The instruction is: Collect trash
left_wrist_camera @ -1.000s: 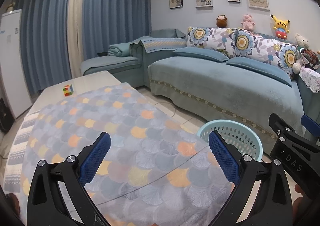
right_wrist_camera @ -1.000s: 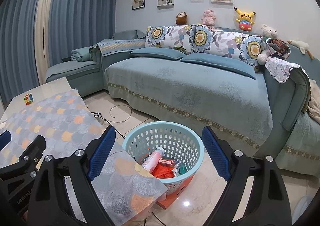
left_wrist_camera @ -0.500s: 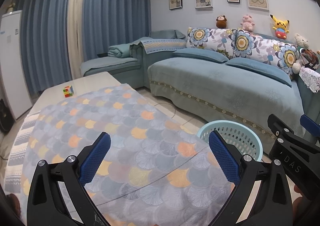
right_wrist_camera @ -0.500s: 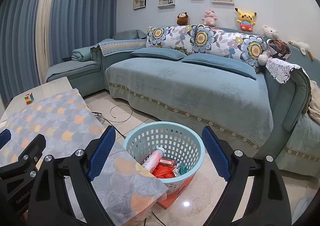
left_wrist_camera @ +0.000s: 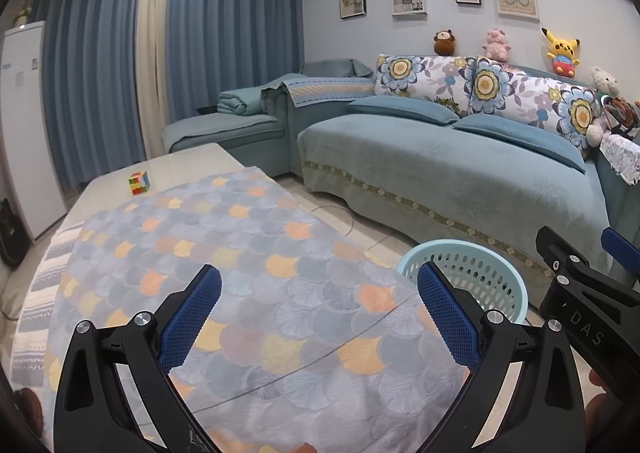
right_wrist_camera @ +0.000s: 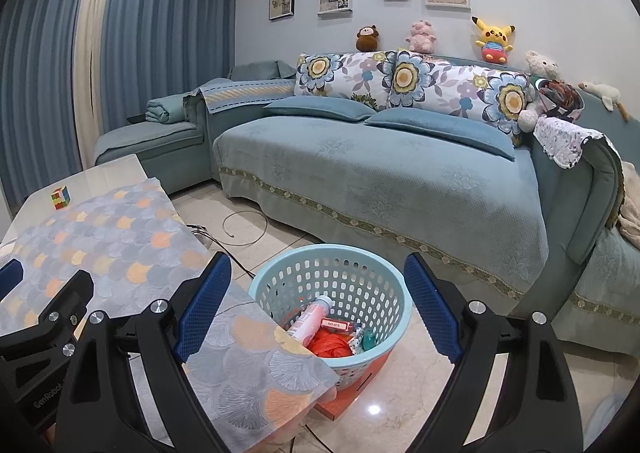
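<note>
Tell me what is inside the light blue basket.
The basket holds a pink bottle, crumpled red plastic, a small red-labelled packet and a teal scrap. Anything beneath them is hidden.

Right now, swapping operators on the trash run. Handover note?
Left hand-held gripper: open, empty, over the patterned tablecloth.
Right hand-held gripper: open, empty, pointed at the basket.
Basket stands on the floor at the table's corner, before the sofa. Inside: a pink bottle, orange-red crumpled plastic, small wrappers.
Done: trash in sight is binned; no loose trash shows on the cloth.
Left: only a colour cube remains at the table's far end, probably not trash. Check areas outside both views before closing out.
</note>
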The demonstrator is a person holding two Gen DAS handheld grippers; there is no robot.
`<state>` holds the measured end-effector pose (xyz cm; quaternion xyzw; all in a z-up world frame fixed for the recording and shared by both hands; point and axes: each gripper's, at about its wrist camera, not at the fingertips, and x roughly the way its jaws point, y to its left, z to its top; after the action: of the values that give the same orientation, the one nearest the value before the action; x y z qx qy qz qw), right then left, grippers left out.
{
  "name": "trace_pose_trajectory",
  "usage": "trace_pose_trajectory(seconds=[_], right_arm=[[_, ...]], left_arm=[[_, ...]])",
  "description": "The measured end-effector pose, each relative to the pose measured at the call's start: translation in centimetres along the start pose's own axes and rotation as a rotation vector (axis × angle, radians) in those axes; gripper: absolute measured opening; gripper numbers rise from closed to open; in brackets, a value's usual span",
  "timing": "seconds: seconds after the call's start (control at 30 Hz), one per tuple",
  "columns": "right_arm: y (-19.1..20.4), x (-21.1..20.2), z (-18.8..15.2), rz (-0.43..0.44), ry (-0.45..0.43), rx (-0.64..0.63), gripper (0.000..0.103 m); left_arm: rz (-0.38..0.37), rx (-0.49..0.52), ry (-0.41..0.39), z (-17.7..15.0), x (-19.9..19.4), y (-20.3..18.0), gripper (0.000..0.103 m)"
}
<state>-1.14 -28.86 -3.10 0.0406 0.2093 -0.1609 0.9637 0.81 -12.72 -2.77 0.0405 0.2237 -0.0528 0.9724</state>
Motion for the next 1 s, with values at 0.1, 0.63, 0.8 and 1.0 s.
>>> trace_pose_trajectory(seconds=[0.1,0.63,0.8,1.0], right_arm=[[0.06,0.03,0.00,0.002,0.002,-0.001,0.084],[0.03,0.42,-0.11,0.011,0.013,0.003,0.084],[0.01,0.47,-0.13,0.012,0.016,0.002,0.084],[-0.03,0.50,-0.14,0.014,0.017,0.002,0.084]], left_arm=[[-0.001,-0.001,0.001,0.03,-0.02,0.00,0.095],[0.019,-0.009,0.002,-0.07,0.07,0.48,0.095],[0.021,0.002,-0.006,-0.18,-0.24,0.23,0.095],[0.024,0.031,-0.014,-0.16,-0.60,-0.21,0.095]])
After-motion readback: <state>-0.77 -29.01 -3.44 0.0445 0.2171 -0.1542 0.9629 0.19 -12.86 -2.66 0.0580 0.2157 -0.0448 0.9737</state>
